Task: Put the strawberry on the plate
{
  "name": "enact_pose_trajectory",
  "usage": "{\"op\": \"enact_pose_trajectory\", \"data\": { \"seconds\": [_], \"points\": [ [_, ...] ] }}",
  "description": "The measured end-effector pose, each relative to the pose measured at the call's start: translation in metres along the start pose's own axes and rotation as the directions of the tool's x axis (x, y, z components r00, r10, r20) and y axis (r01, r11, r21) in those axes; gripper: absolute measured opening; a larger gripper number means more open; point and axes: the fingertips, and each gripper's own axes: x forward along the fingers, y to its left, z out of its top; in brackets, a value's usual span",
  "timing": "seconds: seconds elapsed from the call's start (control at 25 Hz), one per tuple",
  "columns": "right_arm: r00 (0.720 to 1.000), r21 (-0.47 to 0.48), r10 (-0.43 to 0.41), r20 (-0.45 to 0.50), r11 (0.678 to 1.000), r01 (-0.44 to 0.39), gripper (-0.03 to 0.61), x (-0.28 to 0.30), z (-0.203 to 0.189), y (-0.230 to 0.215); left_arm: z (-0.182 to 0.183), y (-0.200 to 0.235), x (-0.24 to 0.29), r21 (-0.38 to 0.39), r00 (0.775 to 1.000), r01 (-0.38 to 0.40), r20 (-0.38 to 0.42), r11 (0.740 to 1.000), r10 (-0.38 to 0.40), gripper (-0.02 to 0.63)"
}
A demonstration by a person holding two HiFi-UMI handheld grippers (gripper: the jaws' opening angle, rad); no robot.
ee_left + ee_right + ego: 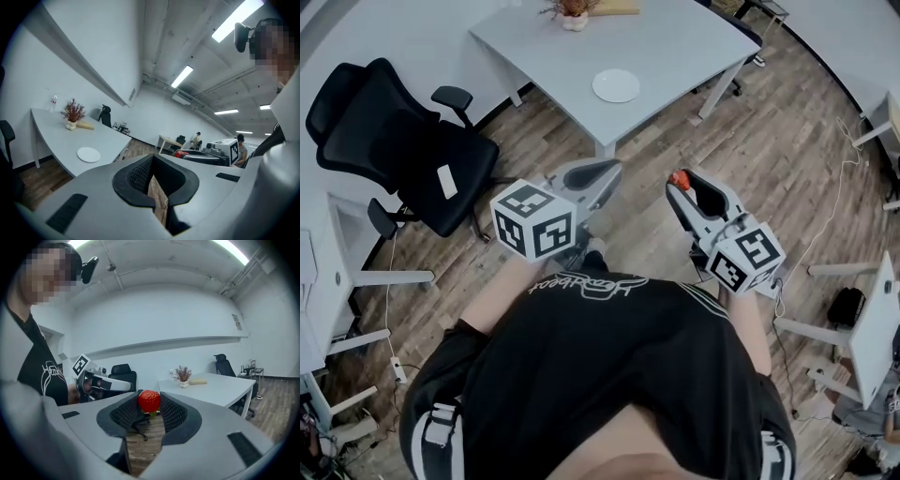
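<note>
As we look down in head view, strawberry (679, 177) at centre right in our right gripper (681, 184), plate (616, 85) upper centre on table (684, 47), left gripper view, our left gripper (152, 157) tips together, empty, right gripper view, pads (174, 414) clamping the strawberry.

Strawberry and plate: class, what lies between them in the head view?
In the head view, bare wooden floor, then the table edge and its bare top, separate the strawberry from the plate.

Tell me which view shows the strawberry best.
Right gripper view: the strawberry sits close and centred, gripped between the jaws. Head view shows just a small red bit at the jaw tips; left gripper view, a distant red speck.
</note>
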Motion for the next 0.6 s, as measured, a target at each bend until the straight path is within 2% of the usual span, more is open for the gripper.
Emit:
{"op": "enact_pose_trajectory", "data": {
  "seconds": [0.24,0.6],
  "points": [
    [1.0,0.021,0.01,-0.019,1.0,-0.009,0.135,0.079,0.017,-0.037,0.037,0.08,0.018,-0.017,1.0,-0.014,-0.01,1.0,0.013,0.008],
    [0.999,0.04,0.015,-0.038,0.999,-0.013,0.135,0.163,0.022,-0.078,0.062,0.168,0.042,-0.04,0.999,-0.024,-0.034,0.999,0.023,0.008]
  ]
}}
